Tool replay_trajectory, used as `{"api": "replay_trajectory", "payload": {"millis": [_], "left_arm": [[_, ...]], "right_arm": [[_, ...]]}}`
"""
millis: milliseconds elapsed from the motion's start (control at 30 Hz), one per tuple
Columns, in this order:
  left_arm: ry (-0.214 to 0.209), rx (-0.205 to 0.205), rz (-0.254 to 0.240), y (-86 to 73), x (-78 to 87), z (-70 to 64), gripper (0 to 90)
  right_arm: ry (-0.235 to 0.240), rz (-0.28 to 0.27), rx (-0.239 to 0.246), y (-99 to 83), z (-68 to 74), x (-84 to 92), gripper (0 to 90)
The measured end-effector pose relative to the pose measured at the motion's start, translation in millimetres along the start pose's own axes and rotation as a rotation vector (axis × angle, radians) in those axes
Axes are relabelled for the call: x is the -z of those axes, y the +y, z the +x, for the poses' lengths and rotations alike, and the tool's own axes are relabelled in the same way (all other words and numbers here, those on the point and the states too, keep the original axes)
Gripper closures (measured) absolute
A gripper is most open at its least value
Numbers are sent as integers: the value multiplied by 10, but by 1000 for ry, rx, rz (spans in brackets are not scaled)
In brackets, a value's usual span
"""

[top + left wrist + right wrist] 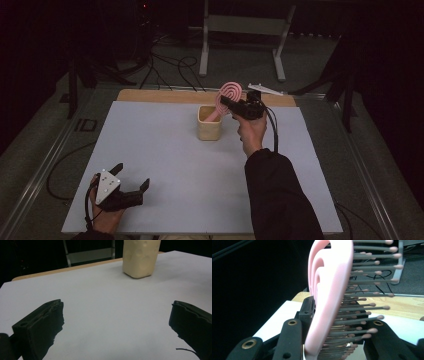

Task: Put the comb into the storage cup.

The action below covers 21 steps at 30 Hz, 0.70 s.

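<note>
Near the table's far edge, the right gripper clamps a pink hairbrush whose handle dips into the beige cup. Tilting further could topple that cup. At the near-left corner, the left gripper rests open, empty.

A pink hairbrush with grey, pink-tipped bristles, a cream cup, a pale grey table.
</note>
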<state>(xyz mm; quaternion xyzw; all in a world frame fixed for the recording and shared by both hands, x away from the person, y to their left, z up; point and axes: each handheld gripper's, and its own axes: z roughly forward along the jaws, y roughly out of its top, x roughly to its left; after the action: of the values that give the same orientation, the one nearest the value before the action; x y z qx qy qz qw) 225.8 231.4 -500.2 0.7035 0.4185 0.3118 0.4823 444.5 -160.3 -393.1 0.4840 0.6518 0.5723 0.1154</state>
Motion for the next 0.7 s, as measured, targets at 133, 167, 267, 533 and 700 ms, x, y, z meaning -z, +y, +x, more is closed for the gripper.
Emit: {"api": "replay_trajectory", "payload": {"millis": [133,167,267,533,700], "left_arm": [[0,2,-3,0,0,-2,1],[0,2,-3,0,0,-2,1],[-1,0,2,-1,0,0,1],[-2,1,0,-2,-4,-2,1],[-2,0,1,-2,-5,-2,1]], "right_arm": [[-2,9,0,-30,3,-22,633],[-2,9,0,-30,3,-22,633],[-5,14,-4,-49,-6,-32,634],[-12,25,8,-73,7,-66,632],[-15,31,8,-84,13,-82,632]]}}
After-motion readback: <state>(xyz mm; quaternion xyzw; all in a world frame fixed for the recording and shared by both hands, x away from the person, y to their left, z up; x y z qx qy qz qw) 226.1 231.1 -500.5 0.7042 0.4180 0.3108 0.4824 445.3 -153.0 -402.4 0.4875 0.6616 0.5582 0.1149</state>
